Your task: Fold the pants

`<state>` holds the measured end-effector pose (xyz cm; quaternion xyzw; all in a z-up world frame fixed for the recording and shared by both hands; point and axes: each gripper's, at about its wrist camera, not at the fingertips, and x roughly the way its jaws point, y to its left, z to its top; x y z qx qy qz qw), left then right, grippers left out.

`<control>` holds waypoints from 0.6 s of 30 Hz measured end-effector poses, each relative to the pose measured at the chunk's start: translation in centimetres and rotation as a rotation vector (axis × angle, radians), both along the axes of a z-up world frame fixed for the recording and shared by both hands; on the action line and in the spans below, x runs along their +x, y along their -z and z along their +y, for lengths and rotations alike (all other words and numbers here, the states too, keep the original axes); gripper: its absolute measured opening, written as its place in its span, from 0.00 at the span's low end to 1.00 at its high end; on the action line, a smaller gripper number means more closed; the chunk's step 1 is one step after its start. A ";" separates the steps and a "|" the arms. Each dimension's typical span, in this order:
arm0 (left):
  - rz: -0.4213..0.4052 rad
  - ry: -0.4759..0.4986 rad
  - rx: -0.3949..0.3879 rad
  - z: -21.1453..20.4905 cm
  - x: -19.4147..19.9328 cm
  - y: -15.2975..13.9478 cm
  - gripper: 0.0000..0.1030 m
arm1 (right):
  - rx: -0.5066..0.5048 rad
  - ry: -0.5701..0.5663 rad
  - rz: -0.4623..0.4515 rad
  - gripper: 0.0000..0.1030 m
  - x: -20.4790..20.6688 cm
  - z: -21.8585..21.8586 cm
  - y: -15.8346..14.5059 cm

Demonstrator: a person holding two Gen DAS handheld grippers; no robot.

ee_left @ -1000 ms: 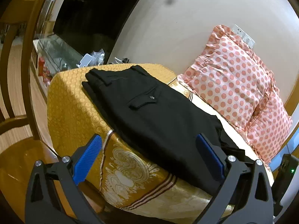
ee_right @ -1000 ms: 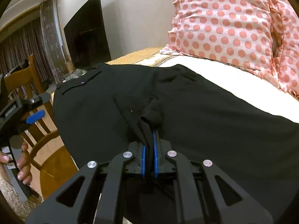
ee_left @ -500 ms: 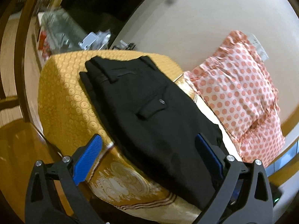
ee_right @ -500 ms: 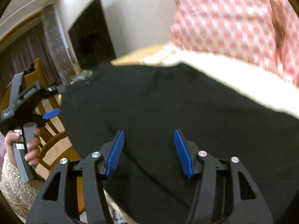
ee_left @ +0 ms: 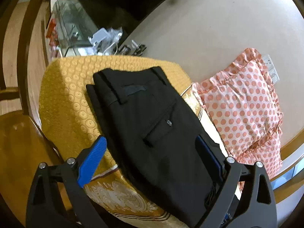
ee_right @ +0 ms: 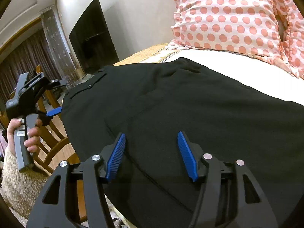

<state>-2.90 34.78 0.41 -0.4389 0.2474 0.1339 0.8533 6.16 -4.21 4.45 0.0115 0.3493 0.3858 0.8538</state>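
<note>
Black pants (ee_left: pixel 148 125) lie flat, folded lengthwise, on a bed with a gold patterned cover (ee_left: pixel 64 102); the waistband is at the far end and a back pocket faces up. My left gripper (ee_left: pixel 150 161) is open and empty, hovering over the pants' near part. In the right wrist view the pants (ee_right: pixel 190 102) fill the middle. My right gripper (ee_right: pixel 152 155) is open and empty just above the cloth. The left gripper (ee_right: pixel 55 98), held in a hand, also shows at the left of that view.
A pink polka-dot pillow (ee_left: pixel 245 110) leans on the wall at the right, also in the right wrist view (ee_right: pixel 237 15). A wooden chair (ee_left: pixel 17 129) stands left of the bed. A dark TV (ee_right: pixel 91 38) and a glass stand with clutter (ee_left: pixel 79 24) are beyond.
My right gripper let go of the bunched black cloth and opened; the cloth now lies flat. My left gripper stayed open and shifted its view over the pants.
</note>
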 end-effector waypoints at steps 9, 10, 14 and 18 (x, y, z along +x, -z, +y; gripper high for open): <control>-0.112 0.159 -0.202 -1.5 1.1 1.5 0.90 | 0.010 -0.009 -0.008 0.64 -0.3 0.2 0.0; -0.116 0.153 -0.192 -1.8 1.2 1.4 0.90 | 0.011 -0.010 -0.007 0.64 -0.3 0.2 0.0; -0.116 0.115 -0.236 -1.1 1.6 1.6 0.82 | 0.010 -0.011 -0.013 0.64 -0.4 -0.1 0.0; -0.088 0.011 -0.208 0.4 1.9 1.6 0.76 | 0.011 -0.009 -0.017 0.64 -0.6 -0.4 0.0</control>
